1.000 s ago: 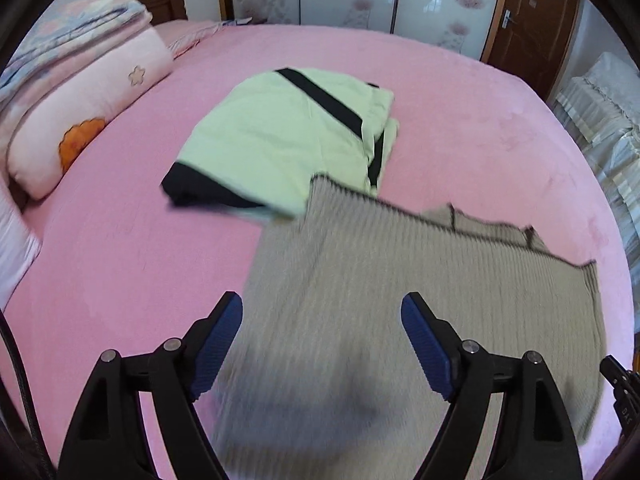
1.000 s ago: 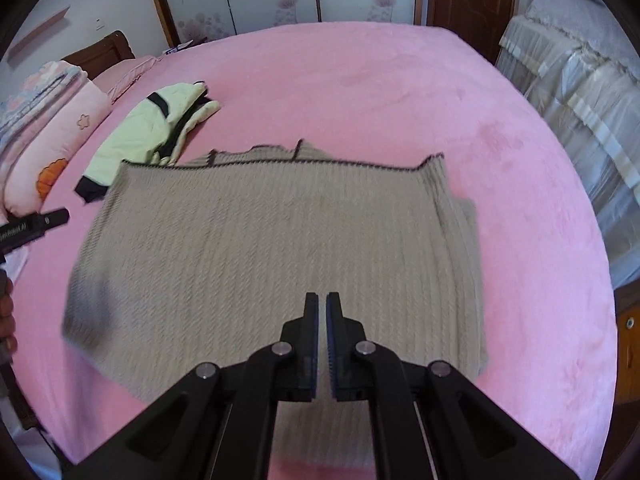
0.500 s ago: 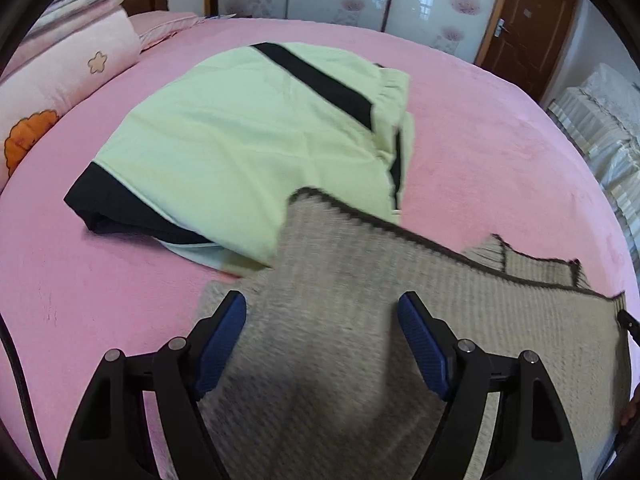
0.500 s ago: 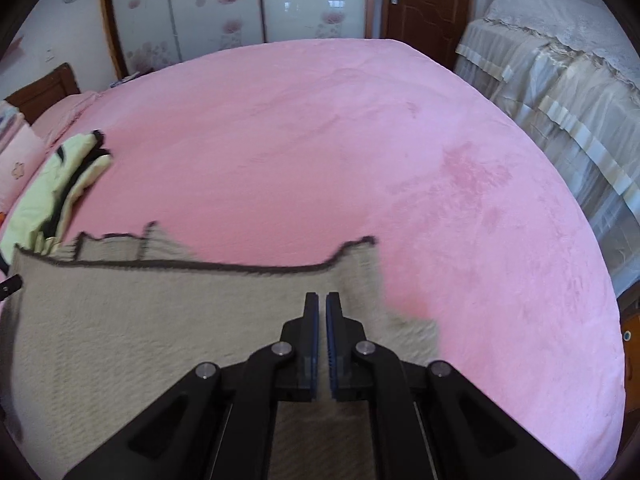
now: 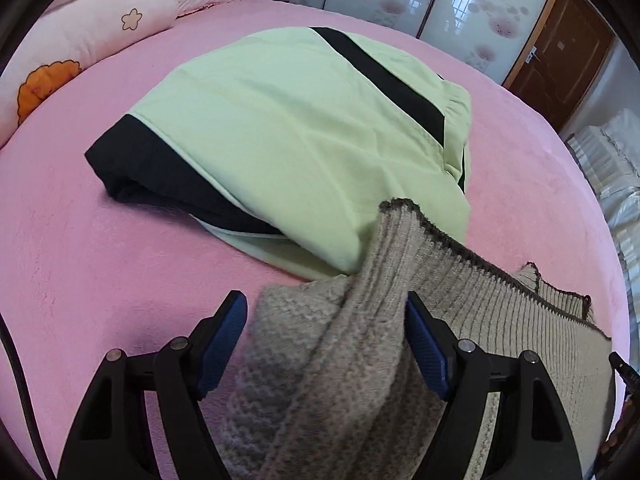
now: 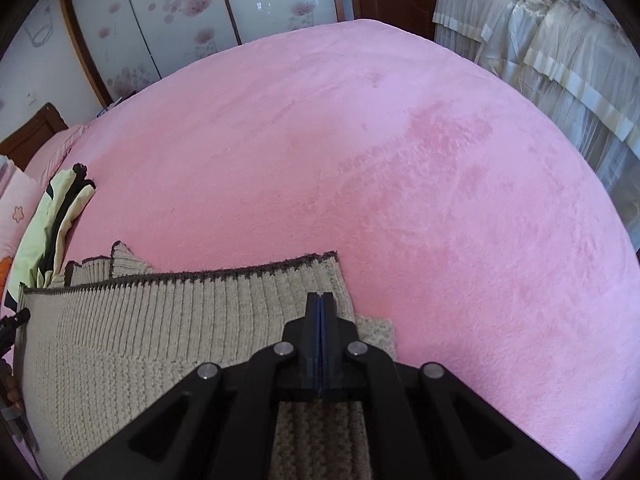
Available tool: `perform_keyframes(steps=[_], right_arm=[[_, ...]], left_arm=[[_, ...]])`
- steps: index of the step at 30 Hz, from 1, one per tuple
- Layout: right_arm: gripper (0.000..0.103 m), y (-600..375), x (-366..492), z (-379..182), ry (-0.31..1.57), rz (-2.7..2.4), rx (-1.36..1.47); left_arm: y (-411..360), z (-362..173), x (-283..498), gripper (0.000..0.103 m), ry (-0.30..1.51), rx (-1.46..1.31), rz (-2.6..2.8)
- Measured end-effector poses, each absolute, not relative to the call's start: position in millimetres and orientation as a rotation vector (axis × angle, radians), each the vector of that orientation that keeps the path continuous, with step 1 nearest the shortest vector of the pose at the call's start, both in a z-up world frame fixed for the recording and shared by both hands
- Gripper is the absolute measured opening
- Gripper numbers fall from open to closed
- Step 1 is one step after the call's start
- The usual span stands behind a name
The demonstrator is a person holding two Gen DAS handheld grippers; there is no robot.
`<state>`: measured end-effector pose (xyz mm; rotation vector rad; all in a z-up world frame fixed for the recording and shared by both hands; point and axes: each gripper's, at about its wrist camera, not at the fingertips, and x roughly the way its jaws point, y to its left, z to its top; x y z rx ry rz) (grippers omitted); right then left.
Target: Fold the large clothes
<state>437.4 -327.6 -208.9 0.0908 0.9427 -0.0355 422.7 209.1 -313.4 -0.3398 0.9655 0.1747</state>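
Now the beige sweater (image 5: pixel 360 360) is lying bunched toward 12 o'clock against the green garment (image 5: pixel 304 136); left gripper (image 5: pixel 326 340) is staying spread, right gripper (image 6: pixel 319 304) staying pressed together.

Left gripper (image 5: pixel 326 338): jaws spread wide apart, the two blue-padded fingers (image 5: pixel 222 340) pointing forward and slightly downward, one on each side of the view; black linkage arms with silver pivot pins run back toward the camera. The right-hand pad touches what lies between the fingers; the left-hand pad stands clear of it.

Right gripper (image 6: pixel 319 308): jaws pressed together, the blue pads meeting in a thin vertical seam with nothing visible between the tips; fingers directed forward and downward, linkage arms splayed symmetrically behind.
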Motion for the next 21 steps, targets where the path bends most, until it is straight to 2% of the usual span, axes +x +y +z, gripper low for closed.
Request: perform_keyframes(steps=[10, 16, 21], right_arm=[[0.0, -313, 401, -172, 0.888, -0.033, 0.06], [0.0, -289, 383, -170, 0.885, -0.038, -0.009], [0.0, -271, 370, -174, 0.898, -0.037, -0.014]], left_arm=[[228, -290, 408, 0.078, 0.943, -0.229, 0.184], [222, -299, 415, 0.078, 0.982, -0.15, 0.172], [223, -307, 429, 0.083, 1.023, -0.201, 0.183]])
